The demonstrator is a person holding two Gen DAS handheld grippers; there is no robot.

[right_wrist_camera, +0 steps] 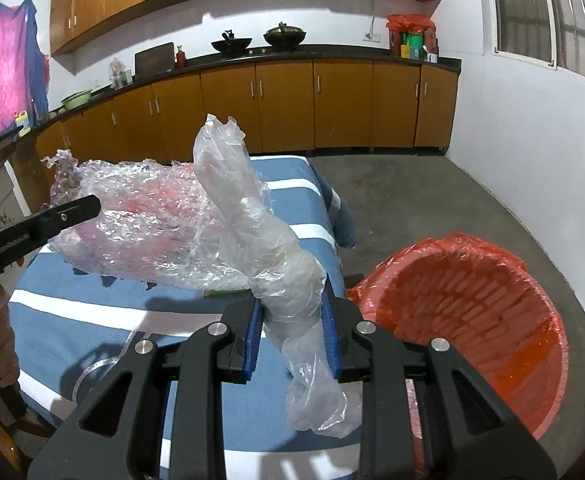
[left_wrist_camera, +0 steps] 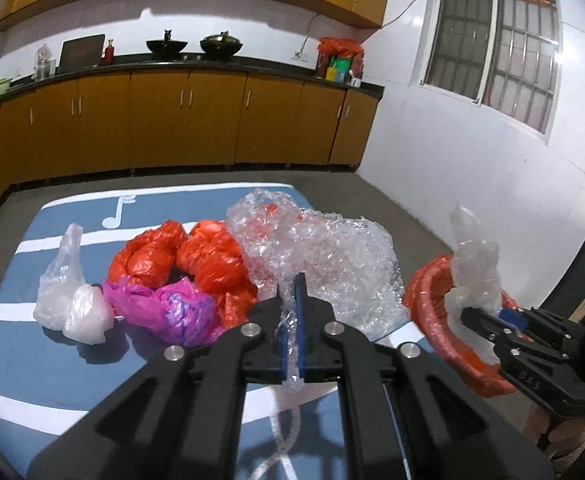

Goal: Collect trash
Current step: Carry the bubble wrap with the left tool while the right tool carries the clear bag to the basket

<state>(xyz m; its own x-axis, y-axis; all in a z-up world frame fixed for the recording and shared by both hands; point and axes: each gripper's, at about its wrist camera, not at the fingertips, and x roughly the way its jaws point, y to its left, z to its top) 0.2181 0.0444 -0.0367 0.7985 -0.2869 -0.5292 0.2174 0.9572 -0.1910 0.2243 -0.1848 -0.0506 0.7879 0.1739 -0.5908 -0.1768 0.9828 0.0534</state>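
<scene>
My left gripper (left_wrist_camera: 290, 300) is shut on a corner of the clear bubble wrap (left_wrist_camera: 328, 260), which lies on the blue striped table cover (left_wrist_camera: 52, 360); it also shows in the right wrist view (right_wrist_camera: 140, 216). My right gripper (right_wrist_camera: 292, 308) is shut on a crumpled clear plastic bag (right_wrist_camera: 252, 220) and holds it up beside the red-lined trash basket (right_wrist_camera: 472, 320). In the left wrist view that gripper (left_wrist_camera: 466, 314) holds the bag (left_wrist_camera: 476, 264) over the basket (left_wrist_camera: 432, 292). Two red bags (left_wrist_camera: 196, 256), a pink bag (left_wrist_camera: 168, 308) and a whitish bag (left_wrist_camera: 72, 296) lie left of the bubble wrap.
The basket stands on the concrete floor (right_wrist_camera: 432, 200) right of the table. Wooden cabinets and a dark counter (left_wrist_camera: 172, 68) with pots run along the far wall. A window (left_wrist_camera: 492, 44) is on the right wall. A white cord (left_wrist_camera: 288, 432) lies on the cover.
</scene>
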